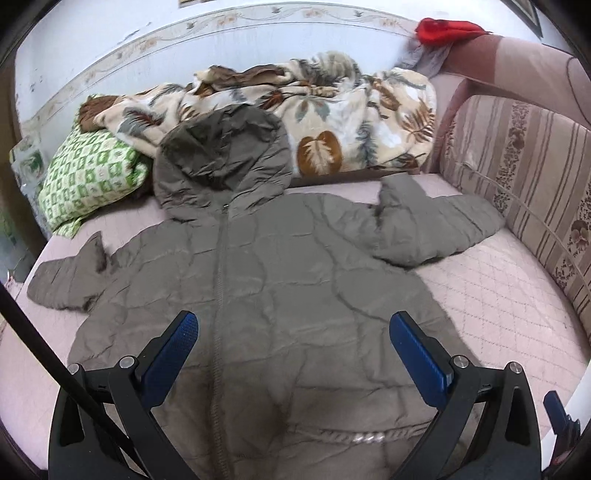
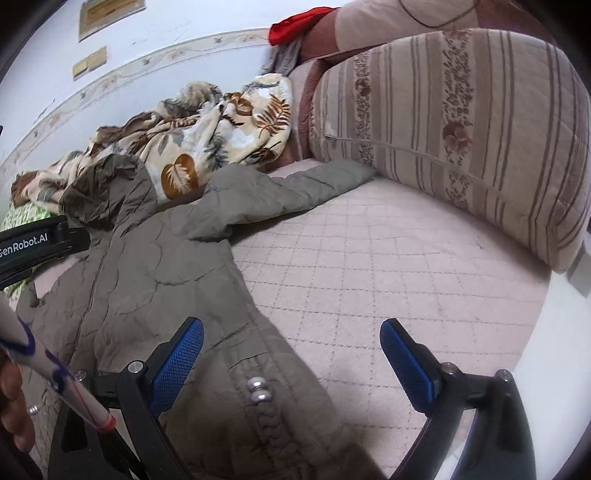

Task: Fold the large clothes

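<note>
Left gripper (image 1: pixel 293 332) and right gripper (image 2: pixel 291 339) both spread wide, empty, above jacket (image 1: pixel 280 266) (flat, zipped)

You were in a lived-in home, at a daybed or sofa with a quilted pink cover (image 1: pixel 491 295). A striped floral cushion (image 2: pixel 461 122), a rumpled leaf-print blanket (image 1: pixel 332 110), a green patterned pillow (image 1: pixel 88 177) and a floral wallpaper border (image 1: pixel 207 22) showed it.

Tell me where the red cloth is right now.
The red cloth sits atop the pink sofa armrest, upper right in the left wrist view, behind the leaf-patterned blanket.
</note>
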The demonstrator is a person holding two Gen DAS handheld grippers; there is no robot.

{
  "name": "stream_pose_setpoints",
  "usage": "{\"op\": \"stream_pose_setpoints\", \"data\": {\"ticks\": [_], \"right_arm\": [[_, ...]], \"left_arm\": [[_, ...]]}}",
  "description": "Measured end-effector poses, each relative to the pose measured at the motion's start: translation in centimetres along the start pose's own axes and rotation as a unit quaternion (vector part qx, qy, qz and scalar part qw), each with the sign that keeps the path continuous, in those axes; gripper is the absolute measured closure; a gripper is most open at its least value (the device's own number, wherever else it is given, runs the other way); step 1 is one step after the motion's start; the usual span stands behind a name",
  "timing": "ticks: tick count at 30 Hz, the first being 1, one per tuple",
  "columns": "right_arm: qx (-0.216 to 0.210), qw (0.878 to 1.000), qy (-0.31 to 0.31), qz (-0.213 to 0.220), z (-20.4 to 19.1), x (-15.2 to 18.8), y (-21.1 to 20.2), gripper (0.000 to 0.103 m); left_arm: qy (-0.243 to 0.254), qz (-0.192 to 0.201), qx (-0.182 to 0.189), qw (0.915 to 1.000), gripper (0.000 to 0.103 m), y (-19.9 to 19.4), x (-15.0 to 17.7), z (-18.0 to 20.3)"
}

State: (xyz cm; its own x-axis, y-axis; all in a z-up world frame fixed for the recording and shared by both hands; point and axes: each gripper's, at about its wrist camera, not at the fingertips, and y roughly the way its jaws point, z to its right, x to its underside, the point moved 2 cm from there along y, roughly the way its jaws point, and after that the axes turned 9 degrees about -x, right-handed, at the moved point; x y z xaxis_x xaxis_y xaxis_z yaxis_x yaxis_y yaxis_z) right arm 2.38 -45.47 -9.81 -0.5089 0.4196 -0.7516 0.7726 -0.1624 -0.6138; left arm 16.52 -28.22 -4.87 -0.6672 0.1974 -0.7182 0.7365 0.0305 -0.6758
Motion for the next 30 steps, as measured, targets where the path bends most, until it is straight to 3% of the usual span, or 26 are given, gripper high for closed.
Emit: {"op": "stream_pose_setpoints", "data": {"ticks": [7, 10, 13, 17, 23, 30], "right_arm": [[0.020, 0.999, -0.049, -0.005, -3.2, 0.9, 0.9, 0.004], [0.029, 0.996, -0.081, -0.001, -5.0, 1.4, 1.2, 0.004], [0.034, 0.993, -0.117, -0.003, -6.9, 2.0, 1.9, 0.005], [0.025, 0.987, -0.156, -0.010, -9.4, 3.1, 2.6, 0.005], [0.029, 0.977, -0.210, -0.011, -11.6, 4.5, 2.6, 0.005], [0.018, 0.981, -0.190, -0.021, -11.3, 4.0, 1.1, 0.005]], "left_arm": [[-0.039, -0.017, -0.032, 0.9986, 0.000, -0.9, 1.7, -7.5], [-0.058, -0.020, -0.062, 0.9962, 0.000, -1.5, 2.7, -12.0], [-0.099, -0.026, -0.103, 0.9894, 0.000, -2.4, 4.3, -18.3], [-0.158, -0.057, -0.161, 0.9726, 0.000, -3.2, 7.5, -26.9], [-0.196, -0.071, -0.225, 0.9516, 0.000, -3.8, 11.2, -35.4], [-0.235, -0.068, -0.232, 0.9414, 0.000, -1.7, 12.4, -42.1]]}}
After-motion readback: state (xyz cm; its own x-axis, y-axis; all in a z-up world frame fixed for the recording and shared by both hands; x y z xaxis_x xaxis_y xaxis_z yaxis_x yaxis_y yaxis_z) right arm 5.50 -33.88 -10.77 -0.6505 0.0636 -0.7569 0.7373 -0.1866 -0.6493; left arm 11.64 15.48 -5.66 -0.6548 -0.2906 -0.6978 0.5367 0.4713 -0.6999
